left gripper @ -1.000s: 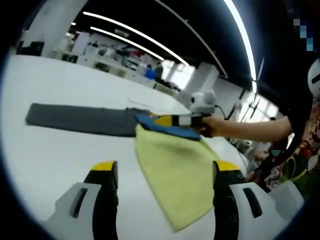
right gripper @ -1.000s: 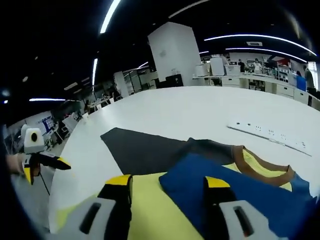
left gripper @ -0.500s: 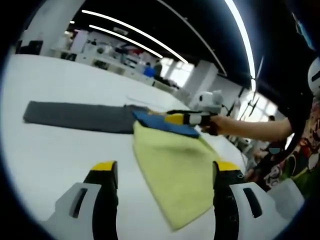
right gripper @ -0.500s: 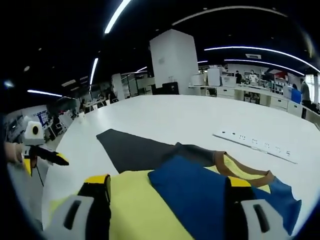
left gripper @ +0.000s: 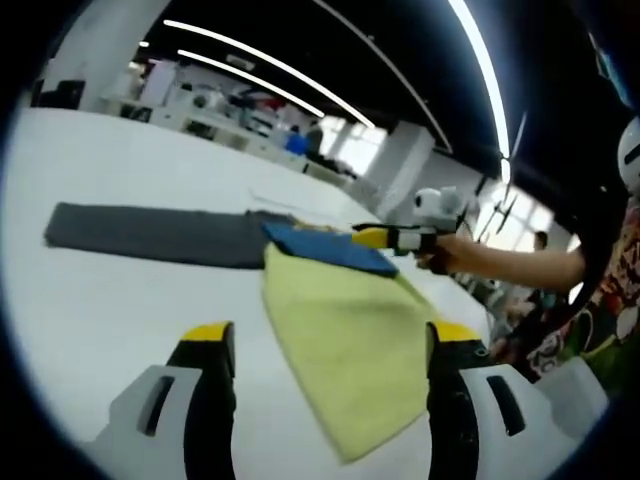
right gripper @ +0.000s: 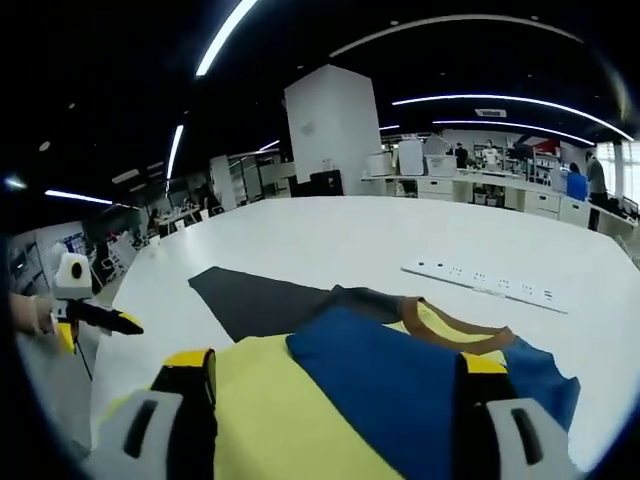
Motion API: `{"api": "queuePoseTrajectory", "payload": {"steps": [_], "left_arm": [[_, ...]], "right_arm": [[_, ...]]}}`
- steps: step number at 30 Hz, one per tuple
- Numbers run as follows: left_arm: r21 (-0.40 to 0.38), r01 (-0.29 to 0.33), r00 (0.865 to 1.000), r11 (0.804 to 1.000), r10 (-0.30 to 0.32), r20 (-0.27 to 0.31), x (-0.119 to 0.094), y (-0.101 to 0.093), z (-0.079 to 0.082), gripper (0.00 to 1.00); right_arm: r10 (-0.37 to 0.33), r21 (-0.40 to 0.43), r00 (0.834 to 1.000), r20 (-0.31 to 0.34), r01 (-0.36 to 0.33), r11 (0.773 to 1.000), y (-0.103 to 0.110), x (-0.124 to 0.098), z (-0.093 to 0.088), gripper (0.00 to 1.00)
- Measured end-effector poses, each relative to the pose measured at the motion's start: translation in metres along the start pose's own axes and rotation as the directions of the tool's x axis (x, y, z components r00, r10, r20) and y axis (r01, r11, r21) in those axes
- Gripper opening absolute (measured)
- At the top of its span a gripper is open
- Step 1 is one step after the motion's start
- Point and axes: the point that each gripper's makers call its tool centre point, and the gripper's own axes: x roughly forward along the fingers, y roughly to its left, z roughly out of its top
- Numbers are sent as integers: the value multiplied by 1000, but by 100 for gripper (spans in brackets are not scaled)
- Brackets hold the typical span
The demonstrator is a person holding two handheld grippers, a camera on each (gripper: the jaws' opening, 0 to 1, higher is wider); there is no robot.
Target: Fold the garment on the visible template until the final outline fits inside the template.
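Garment lies partly folded on the counter, overlapping the dark template. I hold my left gripper and right gripper spread, empty, likely lining up another fold.

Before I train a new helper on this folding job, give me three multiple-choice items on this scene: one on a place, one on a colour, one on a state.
1. Where does the dark template lie?
A. Flat on the white table, partly under the garment
B. Draped over the garment
C. On the floor

2. What colour is the folded-over sleeve?
A. Red
B. Blue
C. White

3. How is the right claw?
A. Shut on the garment
B. Open above the garment
C. Shut on the power strip

Answers: 1 A, its far part shows bare beyond the cloth. 2 B, blue over yellow. 3 B, its jaws stand wide apart.
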Motion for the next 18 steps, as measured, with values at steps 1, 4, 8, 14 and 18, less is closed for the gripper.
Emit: {"api": "queuePoseTrajectory", "payload": {"steps": [1,4,8,14,18], "left_arm": [[17,-4,1000,1000,5,-14,1,1,-2,76],[20,0,1000,1000,0,-27,3,3,-3,76],[14,-12,1000,1000,12,-3,5,12,8,75],[13,-38,999,999,37,32,14,28,28,73],[39,-55,998,998,54,19,18,39,34,73]], "right_arm": [[-6,0,1000,14,6,1000,-1,-5,1,99],[-19,3,1000,16,19,1000,-5,-15,1,99],[-40,6,999,34,39,999,-15,-31,-1,99],[-85,12,996,29,85,996,-32,-54,-10,97],[-129,-22,992,3,129,991,-46,-75,-19,96]]}}
